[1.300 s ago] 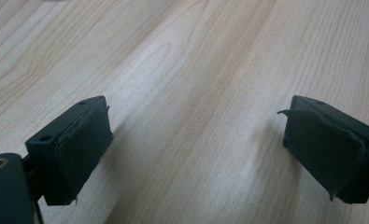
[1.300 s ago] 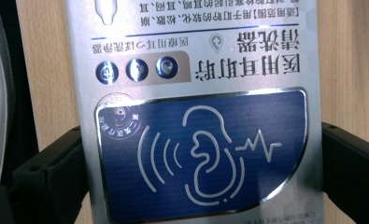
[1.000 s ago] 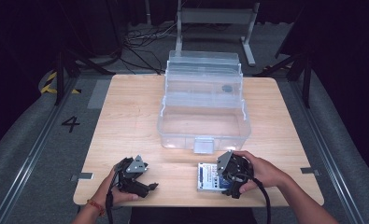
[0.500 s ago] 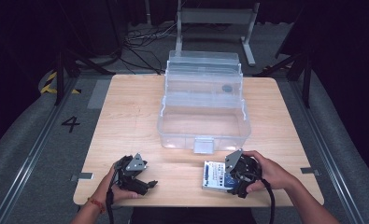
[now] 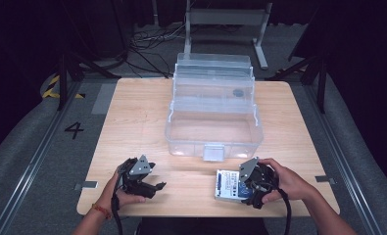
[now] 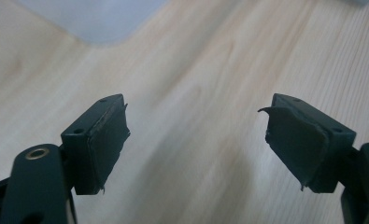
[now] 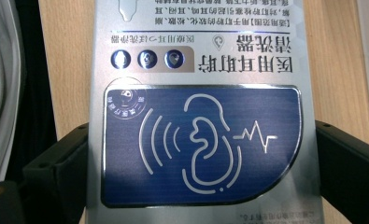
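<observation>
At the desk's near edge: right claw (image 5: 252, 188) grips a silver-and-blue box (image 7: 198, 140) by its sides, ready to lift.
Left claw (image 6: 198, 140): open and empty over bare wood, jaws just narrowing slightly.
Clear bin (image 5: 213, 115): lid open mid-desk (image 5: 137, 112), likely the box's destination.

Both handheld black two-jaw grippers, left (image 5: 152, 186) and right (image 5: 245, 188), carry grey three-cornered top plates and trailing black cables. Worn dark pads (image 6: 298, 144) line the fingers. A red-orange wristband (image 5: 99, 210) circles the left wrist.
</observation>
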`<action>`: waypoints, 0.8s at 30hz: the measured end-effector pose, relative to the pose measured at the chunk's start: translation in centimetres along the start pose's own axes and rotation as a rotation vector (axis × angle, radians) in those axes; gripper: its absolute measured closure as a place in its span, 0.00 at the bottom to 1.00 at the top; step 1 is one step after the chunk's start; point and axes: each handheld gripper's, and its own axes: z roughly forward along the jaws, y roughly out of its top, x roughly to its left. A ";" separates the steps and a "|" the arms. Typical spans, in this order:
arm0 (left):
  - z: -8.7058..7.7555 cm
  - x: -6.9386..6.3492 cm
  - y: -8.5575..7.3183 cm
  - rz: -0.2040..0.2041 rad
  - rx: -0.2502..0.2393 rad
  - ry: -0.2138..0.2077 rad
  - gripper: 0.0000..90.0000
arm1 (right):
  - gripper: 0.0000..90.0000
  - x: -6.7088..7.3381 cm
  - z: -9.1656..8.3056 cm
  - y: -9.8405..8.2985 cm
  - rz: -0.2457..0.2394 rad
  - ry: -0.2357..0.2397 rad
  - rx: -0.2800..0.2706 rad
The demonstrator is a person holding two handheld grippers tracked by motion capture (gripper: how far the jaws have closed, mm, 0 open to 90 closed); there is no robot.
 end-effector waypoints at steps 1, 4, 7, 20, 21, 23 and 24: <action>-0.4 0.2 0.9 0.018 -0.021 0.004 0.24 | 0.05 0.0 0.0 0.0 -0.010 -0.001 -0.002; -1.1 0.3 3.1 0.058 -0.049 0.022 0.26 | 0.05 0.0 -0.3 -0.2 -0.006 -0.003 -0.002; -1.4 0.5 5.5 0.096 -0.080 0.028 0.26 | 0.05 -0.1 -0.6 -0.4 0.000 -0.011 -0.008; 0.5 0.3 2.0 0.078 0.045 0.001 0.25 | 0.06 0.0 -4.3 -1.1 0.000 -0.075 -0.085; 0.5 0.5 1.2 0.066 0.064 0.001 0.24 | 0.05 0.0 -4.6 -1.2 0.002 -0.079 -0.087; 0.6 0.7 0.0 0.042 0.088 -0.007 0.24 | 0.05 -0.1 -5.6 -1.5 0.002 -0.096 -0.102; 0.7 0.8 -0.9 0.034 0.105 -0.002 0.24 | 0.05 -0.2 -6.1 -1.6 -0.001 -0.101 -0.108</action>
